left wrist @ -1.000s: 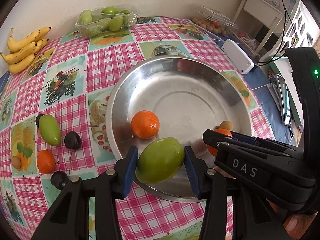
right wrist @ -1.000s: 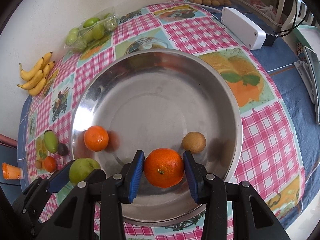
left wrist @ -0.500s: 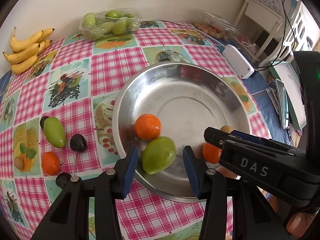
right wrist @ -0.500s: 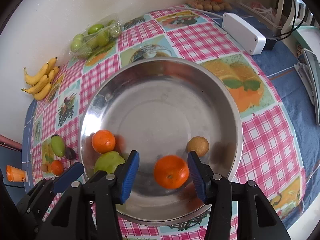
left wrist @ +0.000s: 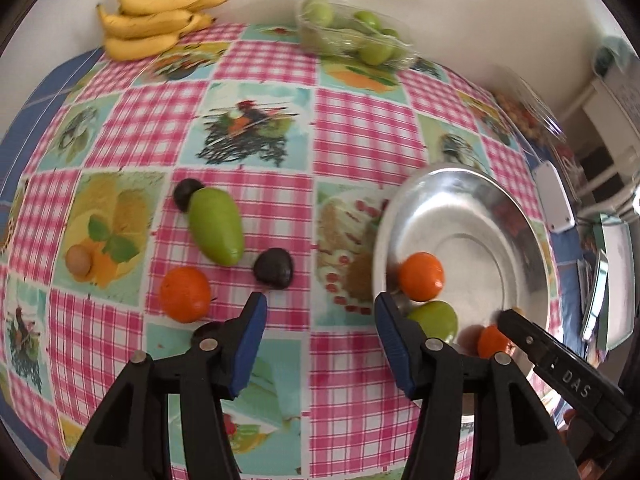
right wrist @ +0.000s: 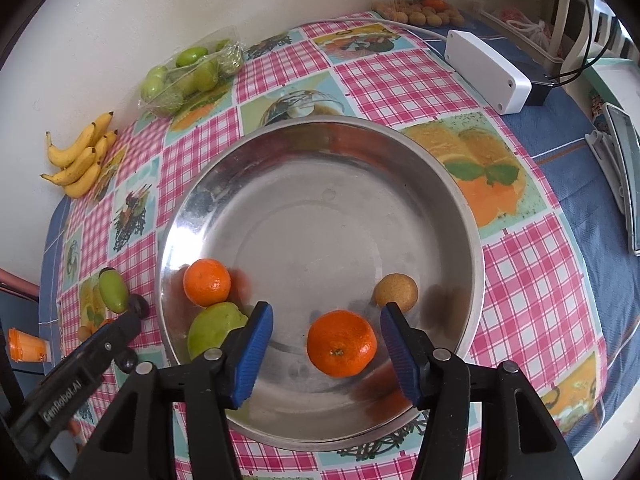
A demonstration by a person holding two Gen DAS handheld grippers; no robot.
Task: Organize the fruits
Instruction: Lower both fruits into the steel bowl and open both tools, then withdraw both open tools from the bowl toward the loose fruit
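A steel bowl [right wrist: 440, 176] holds two oranges [right wrist: 342, 343] [right wrist: 207, 282], a green mango [right wrist: 212, 330] and a small brown fruit [right wrist: 396, 292]. My right gripper [right wrist: 326, 350] hangs over the bowl with its jaws opening; the nearer orange lies loose between them, untouched. My left gripper [left wrist: 320, 340] is over the tablecloth left of the bowl [left wrist: 472, 184], its jaws opening with nothing between them. On the cloth ahead lie a green mango [left wrist: 216, 230], an orange [left wrist: 185, 294], two dark plums [left wrist: 274, 268] [left wrist: 185, 196] and a small brown fruit [left wrist: 79, 262].
Bananas [left wrist: 152, 24] and a plastic pack of green fruit [left wrist: 352, 36] sit at the back by the wall. A white box [right wrist: 486, 70] and a tray of small fruit [right wrist: 420, 12] lie back right. An orange cup [right wrist: 26, 346] is beyond the table's left edge.
Both grippers let go: the green mango and the orange now rest in the bowl. My left gripper swung left out over the cloth. The right one stayed put, jaws wider.
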